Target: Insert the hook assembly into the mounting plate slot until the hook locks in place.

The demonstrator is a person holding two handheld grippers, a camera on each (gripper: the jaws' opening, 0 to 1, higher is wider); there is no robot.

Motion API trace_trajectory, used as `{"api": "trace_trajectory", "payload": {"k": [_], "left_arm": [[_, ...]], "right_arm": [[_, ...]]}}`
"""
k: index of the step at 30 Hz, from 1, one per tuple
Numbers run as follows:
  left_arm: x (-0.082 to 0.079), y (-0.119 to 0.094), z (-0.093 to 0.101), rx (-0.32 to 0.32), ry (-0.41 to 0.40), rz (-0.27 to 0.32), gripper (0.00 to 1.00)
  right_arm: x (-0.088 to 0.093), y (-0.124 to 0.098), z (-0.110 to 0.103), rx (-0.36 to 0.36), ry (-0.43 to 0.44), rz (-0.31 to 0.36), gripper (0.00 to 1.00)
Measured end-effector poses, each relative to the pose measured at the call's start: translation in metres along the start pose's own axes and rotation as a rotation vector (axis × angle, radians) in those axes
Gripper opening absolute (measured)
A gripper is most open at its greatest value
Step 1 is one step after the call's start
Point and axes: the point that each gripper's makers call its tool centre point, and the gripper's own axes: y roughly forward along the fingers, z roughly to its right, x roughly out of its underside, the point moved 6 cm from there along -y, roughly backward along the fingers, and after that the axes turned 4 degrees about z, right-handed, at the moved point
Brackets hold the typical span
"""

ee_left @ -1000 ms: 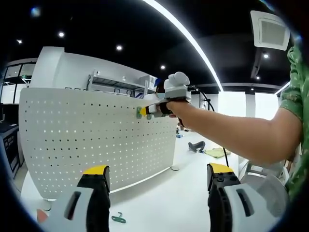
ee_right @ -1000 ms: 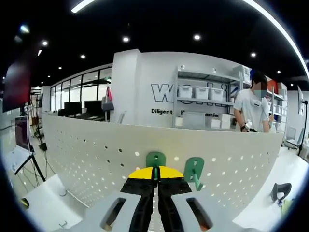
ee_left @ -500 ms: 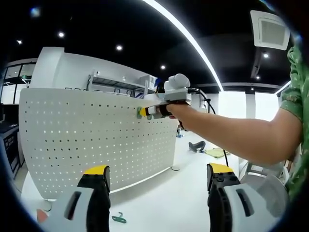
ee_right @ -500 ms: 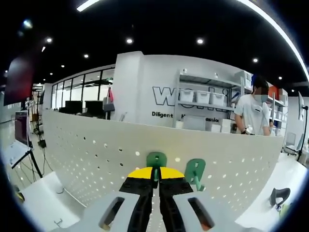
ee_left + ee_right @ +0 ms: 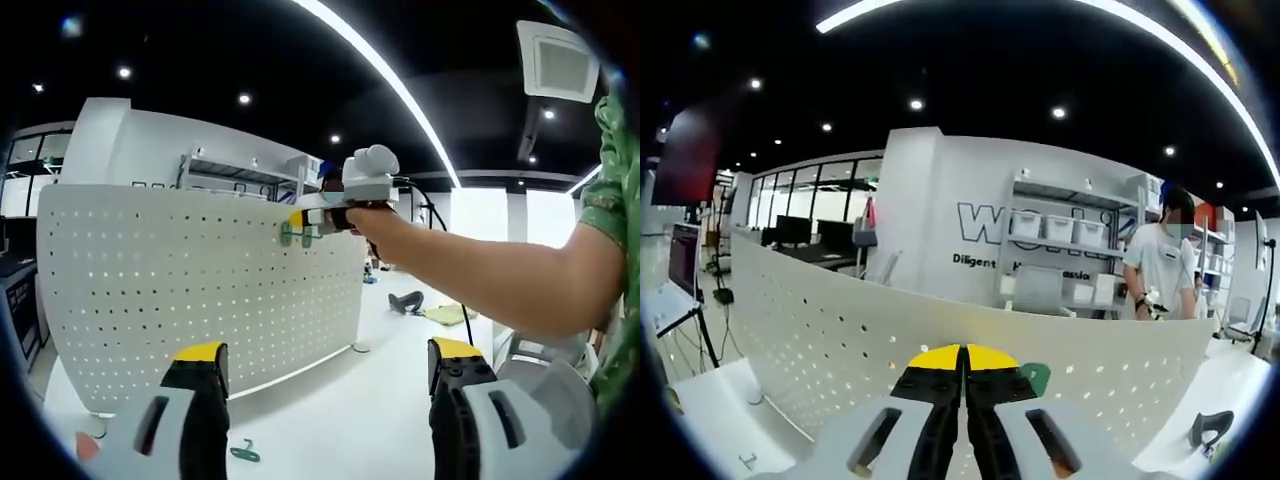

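While the left hand-held gripper (image 5: 318, 400) hangs spread, the right hand-held gripper (image 5: 963, 357) is pressed together near the pegboard (image 5: 830, 340) top edge.

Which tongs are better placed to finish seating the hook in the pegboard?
Right. The right tongs are already up at the pegboard beside the green hooks, jaws shut. The left tongs hang open and empty, low in front of the board, well away from those hooks.
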Motion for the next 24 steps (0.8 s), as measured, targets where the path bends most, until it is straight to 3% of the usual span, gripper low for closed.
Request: {"api": "trace_trajectory", "payload": {"k": [8, 24], "left_arm": [[-0.0017, -0.002, -0.0014, -0.006, 0.002, 0.005, 0.84], [-0.0003, -0.0016, -0.0011, -0.007, -0.004, 0.005, 0.83]], "right_arm": [[0.0017, 0.005, -0.0005, -0.01, -0.042, -0.014, 0.0], [0.0004, 0.008, 0.0019, -0.036, -0.035, -0.037, 0.0]]}}
